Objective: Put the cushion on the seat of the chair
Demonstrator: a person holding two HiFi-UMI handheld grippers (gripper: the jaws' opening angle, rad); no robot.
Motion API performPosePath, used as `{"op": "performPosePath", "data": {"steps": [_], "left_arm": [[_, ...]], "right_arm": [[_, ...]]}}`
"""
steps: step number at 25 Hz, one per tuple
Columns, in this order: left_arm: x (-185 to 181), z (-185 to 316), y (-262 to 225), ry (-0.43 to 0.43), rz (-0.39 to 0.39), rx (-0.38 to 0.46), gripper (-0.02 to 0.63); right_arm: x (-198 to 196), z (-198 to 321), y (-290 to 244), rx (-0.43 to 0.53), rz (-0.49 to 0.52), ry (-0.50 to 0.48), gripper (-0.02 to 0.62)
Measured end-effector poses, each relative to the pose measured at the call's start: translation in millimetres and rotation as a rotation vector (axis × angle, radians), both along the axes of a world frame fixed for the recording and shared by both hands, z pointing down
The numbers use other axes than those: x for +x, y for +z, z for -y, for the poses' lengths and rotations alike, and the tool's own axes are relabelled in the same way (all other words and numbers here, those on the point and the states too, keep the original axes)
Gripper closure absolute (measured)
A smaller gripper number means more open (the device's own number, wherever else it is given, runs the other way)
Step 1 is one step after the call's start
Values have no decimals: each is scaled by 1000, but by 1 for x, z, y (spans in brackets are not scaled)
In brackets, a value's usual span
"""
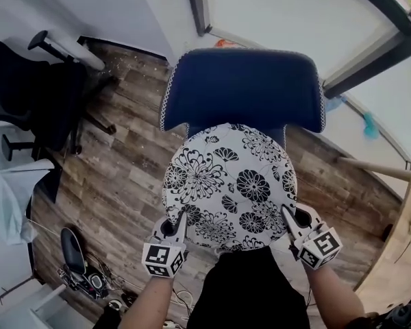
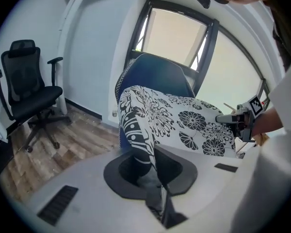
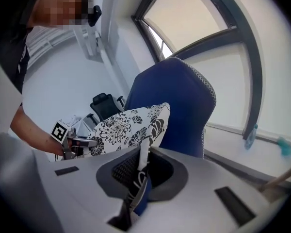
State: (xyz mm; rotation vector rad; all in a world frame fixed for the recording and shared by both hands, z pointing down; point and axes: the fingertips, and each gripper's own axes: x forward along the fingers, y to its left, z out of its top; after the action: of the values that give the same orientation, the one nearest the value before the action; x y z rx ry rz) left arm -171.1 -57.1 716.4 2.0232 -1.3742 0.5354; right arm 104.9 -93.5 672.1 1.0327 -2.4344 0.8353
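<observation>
Left gripper (image 1: 180,223) and right gripper (image 1: 288,222) are seen nearest, 1 in each hand, at the near rim of the cushion (image 1: 229,184). Both pairs of jaws are clamped on the cushion's edge fabric, 1 at each side. The round black-and-white flowered cushion is held roughly level between the 2 grippers, in front of the backrest of the blue chair (image 1: 243,88) and over its seat, which is hidden beneath. Contact with the seat cannot be told. A black office chair (image 1: 34,94) is noted well apart on the wooden floor (image 1: 123,177).
</observation>
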Motion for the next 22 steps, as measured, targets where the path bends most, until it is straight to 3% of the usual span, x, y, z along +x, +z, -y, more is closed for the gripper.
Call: {"op": "performPosePath", "data": {"steps": [3,9,22], "left_arm": [[6,7,16,23,15,-7,583],[6,8,53,63,50,-36,583],[21,26,121,156,87,-66,583]], "right_arm": [[-7,5,14,9,-23,-36,558],[-4,0,49,-41,-16,-6,558],[16,19,128,-55,-67,-25,558]]}}
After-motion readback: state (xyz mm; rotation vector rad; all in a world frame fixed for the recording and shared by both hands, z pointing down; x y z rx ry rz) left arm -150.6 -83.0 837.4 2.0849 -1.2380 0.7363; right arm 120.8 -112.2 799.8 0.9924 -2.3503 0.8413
